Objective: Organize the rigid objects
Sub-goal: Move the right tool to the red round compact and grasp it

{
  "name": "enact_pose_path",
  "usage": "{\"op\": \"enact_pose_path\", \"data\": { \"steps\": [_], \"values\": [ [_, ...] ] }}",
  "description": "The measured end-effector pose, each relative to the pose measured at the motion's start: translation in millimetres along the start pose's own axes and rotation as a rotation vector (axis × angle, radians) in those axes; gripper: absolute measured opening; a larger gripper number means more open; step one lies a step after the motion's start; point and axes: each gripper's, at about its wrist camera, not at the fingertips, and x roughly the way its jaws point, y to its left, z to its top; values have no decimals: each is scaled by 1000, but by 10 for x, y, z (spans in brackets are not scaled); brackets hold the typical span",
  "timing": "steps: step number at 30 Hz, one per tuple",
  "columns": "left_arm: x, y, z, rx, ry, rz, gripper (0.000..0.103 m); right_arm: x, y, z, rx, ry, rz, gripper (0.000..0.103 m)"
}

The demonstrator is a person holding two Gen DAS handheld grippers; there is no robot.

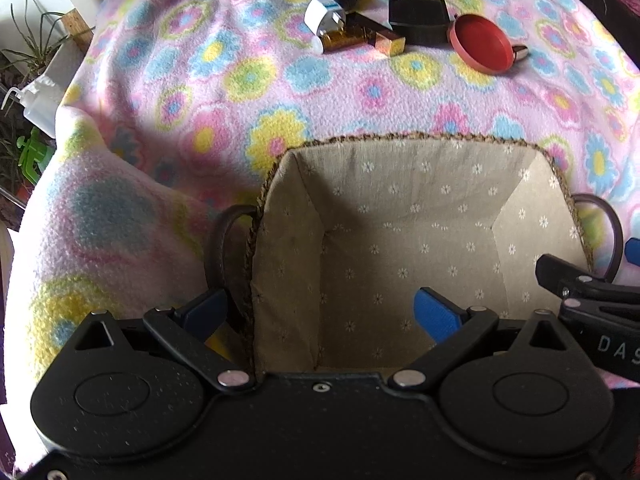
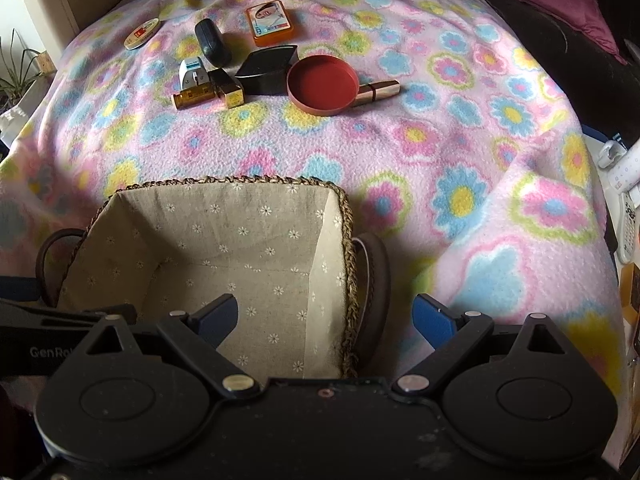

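Observation:
A cloth-lined woven basket (image 1: 416, 138) (image 2: 224, 182) sits empty on the flowered blanket, close in front of both grippers. My left gripper (image 1: 320, 312) is open, its jaws straddling the basket's left wall. My right gripper (image 2: 326, 316) is open, its jaws straddling the basket's right wall and handle. Small objects lie grouped beyond the basket: a red round lid (image 2: 322, 84), a black case (image 2: 268, 72), a gold-and-black lipstick (image 2: 228, 88), an amber vial (image 2: 194, 97), a white-blue clip (image 2: 192, 72), a pink-gold lipstick (image 2: 378, 90), a dark oval case (image 2: 212, 42), an orange tin (image 2: 272, 24), a round badge (image 2: 141, 34).
The blanket (image 2: 460, 152) drapes over the surface and falls off at the left and right edges. Potted plants and a white spray bottle (image 1: 38, 100) stand at the far left. White items (image 2: 624, 184) lie past the blanket's right edge.

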Motion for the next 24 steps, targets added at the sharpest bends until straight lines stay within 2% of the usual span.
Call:
{"op": "enact_pose_path", "data": {
  "steps": [7, 10, 14, 24],
  "values": [
    [-45, 56, 133, -18, -37, -26, 96, -23, -13, 107, 0, -24, 33, 92],
    [-47, 74, 257, -11, -56, -20, 96, -13, -21, 214, -4, -45, 32, 88],
    [0, 142, 510, -20, -70, -28, 96, 64, -87, 434, -8, -95, 14, 87],
    [362, 255, 1261, 0, -113, -22, 96, 510, -231, 1091, 42, -154, -8, 86]
  ]
}}
